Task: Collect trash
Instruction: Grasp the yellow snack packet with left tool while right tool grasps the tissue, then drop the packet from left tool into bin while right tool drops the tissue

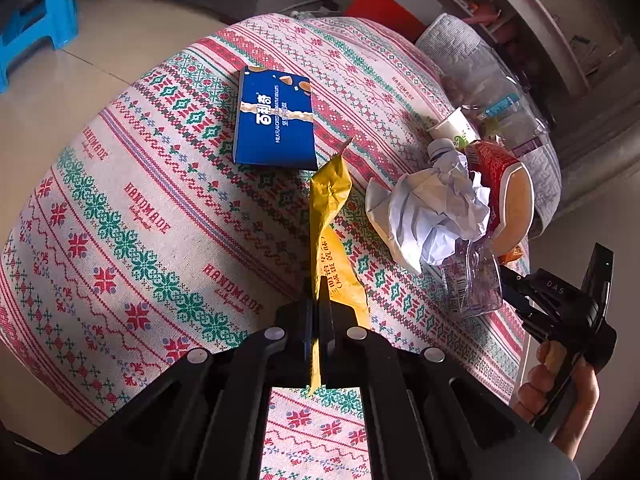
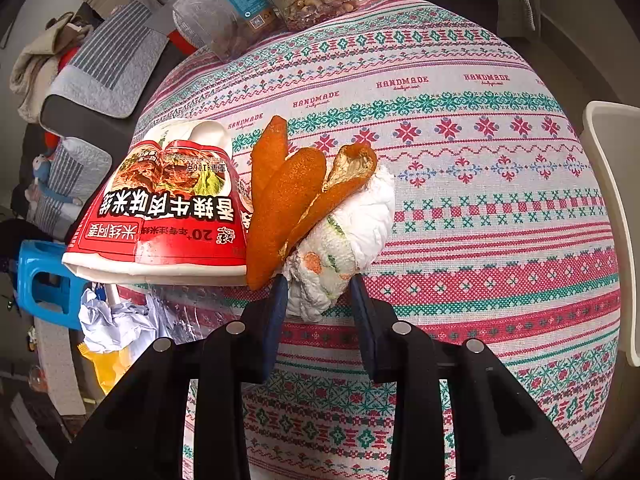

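Observation:
My left gripper (image 1: 320, 292) is shut on a yellow snack wrapper (image 1: 330, 216) that stands up off the patterned tablecloth (image 1: 132, 208). A blue biscuit box (image 1: 274, 118) lies beyond it. To the right is a trash pile: crumpled white paper (image 1: 436, 208), a red noodle cup (image 1: 508, 196), a paper cup (image 1: 454, 126) and clear plastic (image 1: 474, 280). My right gripper (image 2: 319, 292) is closed around a wad of white tissue (image 2: 344, 240) with orange peel (image 2: 280, 208) lying on it, beside the red noodle cup (image 2: 168, 208). The right gripper also shows in the left wrist view (image 1: 516, 292).
Clear plastic snack jars (image 2: 272, 0) stand at the table's far edge. A blue stool (image 1: 36, 20) is on the floor. Grey striped cushions (image 2: 116, 56) and a white tray edge (image 2: 616, 216) flank the table. The yellow wrapper also shows at lower left in the right wrist view (image 2: 106, 364).

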Action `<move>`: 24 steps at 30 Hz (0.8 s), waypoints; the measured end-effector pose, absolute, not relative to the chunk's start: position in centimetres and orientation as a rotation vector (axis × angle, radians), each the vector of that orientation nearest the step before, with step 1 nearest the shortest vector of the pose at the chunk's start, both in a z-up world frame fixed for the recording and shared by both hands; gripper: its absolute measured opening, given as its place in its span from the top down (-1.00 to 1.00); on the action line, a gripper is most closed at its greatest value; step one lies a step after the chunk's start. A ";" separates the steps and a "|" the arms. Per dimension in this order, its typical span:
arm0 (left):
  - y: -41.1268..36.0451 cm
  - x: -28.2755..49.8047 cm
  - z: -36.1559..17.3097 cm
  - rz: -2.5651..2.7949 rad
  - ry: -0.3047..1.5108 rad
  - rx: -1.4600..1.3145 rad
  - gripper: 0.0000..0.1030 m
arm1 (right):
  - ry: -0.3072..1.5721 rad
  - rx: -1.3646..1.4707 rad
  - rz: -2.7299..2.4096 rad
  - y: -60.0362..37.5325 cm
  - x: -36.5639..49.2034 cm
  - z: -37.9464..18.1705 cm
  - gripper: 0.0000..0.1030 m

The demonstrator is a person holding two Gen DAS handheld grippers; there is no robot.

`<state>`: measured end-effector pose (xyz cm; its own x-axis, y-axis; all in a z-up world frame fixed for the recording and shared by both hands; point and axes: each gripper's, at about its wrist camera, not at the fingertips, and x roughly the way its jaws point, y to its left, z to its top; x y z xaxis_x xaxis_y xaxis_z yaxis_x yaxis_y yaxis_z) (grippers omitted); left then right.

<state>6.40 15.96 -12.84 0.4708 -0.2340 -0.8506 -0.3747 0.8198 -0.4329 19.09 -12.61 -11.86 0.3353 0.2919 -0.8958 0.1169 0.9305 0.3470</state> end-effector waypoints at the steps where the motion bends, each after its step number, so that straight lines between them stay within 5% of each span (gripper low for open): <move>1: 15.9 6.4 -12.6 0.086 1.093 -0.636 0.97 | 1.225 0.375 0.110 -12.5 19.0 -11.9 0.45; 6: 15.7 6.0 -11.5 0.061 1.072 -0.631 0.97 | 1.237 0.397 0.129 -12.7 18.6 -11.1 0.59; 24: 13.5 5.9 -6.8 -0.048 0.931 -0.570 0.97 | 1.188 0.533 0.178 -17.9 13.7 -6.1 0.64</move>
<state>5.91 13.50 -6.82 0.6067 -0.2792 -0.7443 -0.2007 0.8521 -0.4833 13.73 -17.87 -6.07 0.3766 0.4042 -0.8335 0.1427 0.8637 0.4834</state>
